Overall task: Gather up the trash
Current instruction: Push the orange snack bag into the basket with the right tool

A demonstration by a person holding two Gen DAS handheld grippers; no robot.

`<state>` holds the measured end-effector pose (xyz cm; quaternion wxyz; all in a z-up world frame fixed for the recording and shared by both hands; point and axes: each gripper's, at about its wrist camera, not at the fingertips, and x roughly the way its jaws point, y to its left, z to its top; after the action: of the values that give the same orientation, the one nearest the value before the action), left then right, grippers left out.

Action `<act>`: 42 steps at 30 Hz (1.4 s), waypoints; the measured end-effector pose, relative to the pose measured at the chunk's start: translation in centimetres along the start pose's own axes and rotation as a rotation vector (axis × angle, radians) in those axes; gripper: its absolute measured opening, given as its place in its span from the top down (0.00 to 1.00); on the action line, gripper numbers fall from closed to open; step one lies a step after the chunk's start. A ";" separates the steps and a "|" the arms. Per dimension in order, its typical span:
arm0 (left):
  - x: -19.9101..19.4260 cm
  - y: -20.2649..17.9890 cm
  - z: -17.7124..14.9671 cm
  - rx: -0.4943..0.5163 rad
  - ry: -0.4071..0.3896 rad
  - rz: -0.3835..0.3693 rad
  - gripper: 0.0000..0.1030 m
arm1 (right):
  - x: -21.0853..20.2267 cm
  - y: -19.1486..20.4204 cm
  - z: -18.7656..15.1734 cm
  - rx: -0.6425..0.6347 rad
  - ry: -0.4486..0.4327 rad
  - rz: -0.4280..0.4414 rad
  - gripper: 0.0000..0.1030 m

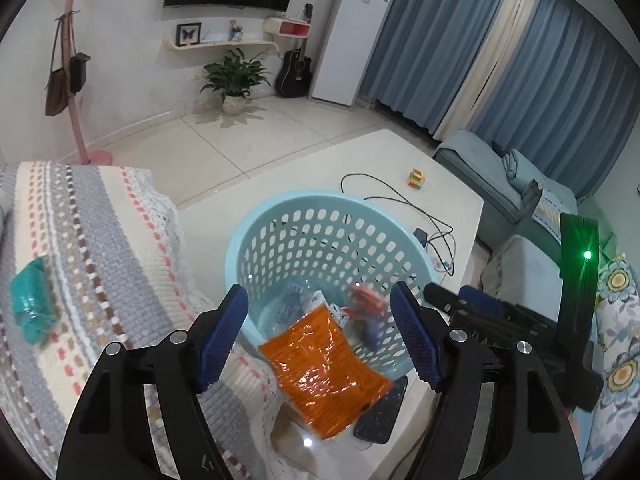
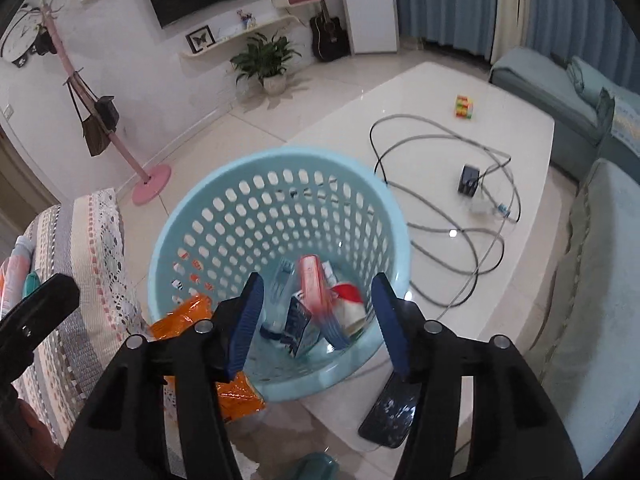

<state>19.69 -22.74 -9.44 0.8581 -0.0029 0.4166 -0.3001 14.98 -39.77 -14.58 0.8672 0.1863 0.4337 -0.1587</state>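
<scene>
Trash basket (image 2: 280,216) (orange wrapper (image 1: 324,364) perhaps on its rim) sits between phone (image 2: 390,412) and blanket (image 1: 100,248); both claws gape empty.

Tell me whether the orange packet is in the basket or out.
Out, apparently. The orange packet overlaps the blue basket's near rim, partly over the white table.

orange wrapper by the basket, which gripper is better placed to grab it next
Left. The orange wrapper lies between the open left gripper; the right gripper points into the basket.
</scene>
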 end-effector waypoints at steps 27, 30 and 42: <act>-10.4 5.2 -4.4 -0.055 -0.138 0.059 0.30 | -3.8 7.6 -7.7 -0.267 -0.075 0.109 0.49; -11.5 6.5 -5.2 -0.097 -0.153 0.069 0.30 | -3.8 8.4 -8.0 -0.309 -0.059 0.111 0.49; -12.4 8.5 -6.8 -0.144 -0.155 0.083 0.30 | -1.0 7.5 -12.8 -0.313 0.055 0.176 0.49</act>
<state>13.28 -7.63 -7.19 0.8970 -0.0703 0.3693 -0.2324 8.85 -27.16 -19.50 0.8839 0.0907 0.4586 -0.0076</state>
